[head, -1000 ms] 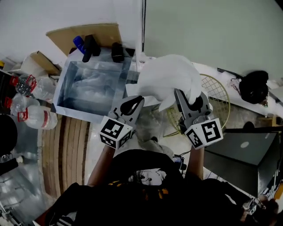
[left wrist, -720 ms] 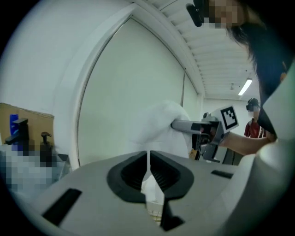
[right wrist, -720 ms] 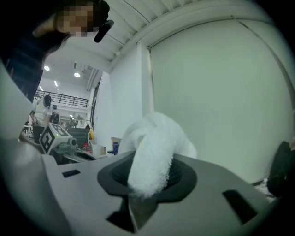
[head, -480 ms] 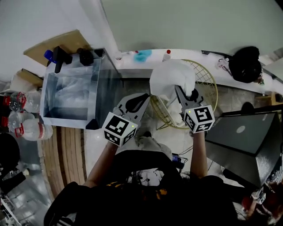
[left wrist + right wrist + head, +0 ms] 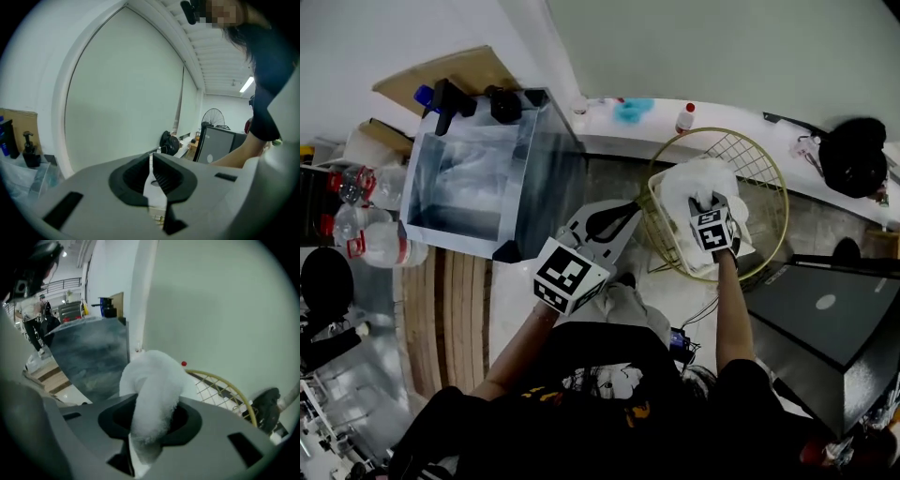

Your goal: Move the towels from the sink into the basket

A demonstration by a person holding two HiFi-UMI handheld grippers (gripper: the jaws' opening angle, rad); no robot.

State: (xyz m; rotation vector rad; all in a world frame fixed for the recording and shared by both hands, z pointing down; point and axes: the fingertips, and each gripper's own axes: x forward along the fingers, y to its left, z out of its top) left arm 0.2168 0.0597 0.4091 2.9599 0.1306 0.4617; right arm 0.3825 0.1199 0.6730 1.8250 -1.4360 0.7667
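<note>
In the round wire basket [image 5: 761, 176], at the right of the head view, lies the white towel [image 5: 701, 181], bunched into a heap against the basket's near side. My right gripper [image 5: 706, 201] points steeply down into it, so the towel lies at and just ahead of the jaws. In the right gripper view a thick fold of it fills the space between the two pads and rises beyond them. The jaws stand partly apart on that fold and have just been opening a little, with the towel between them. My left gripper [image 5: 624, 212] hangs outside the basket, between it and the sink [image 5: 546, 178], and touches neither. Its jaws are drawn together to a thin slit and carry nothing. The sink stands well to the left of the basket, with pale crumpled shapes inside that I cannot identify.
</note>
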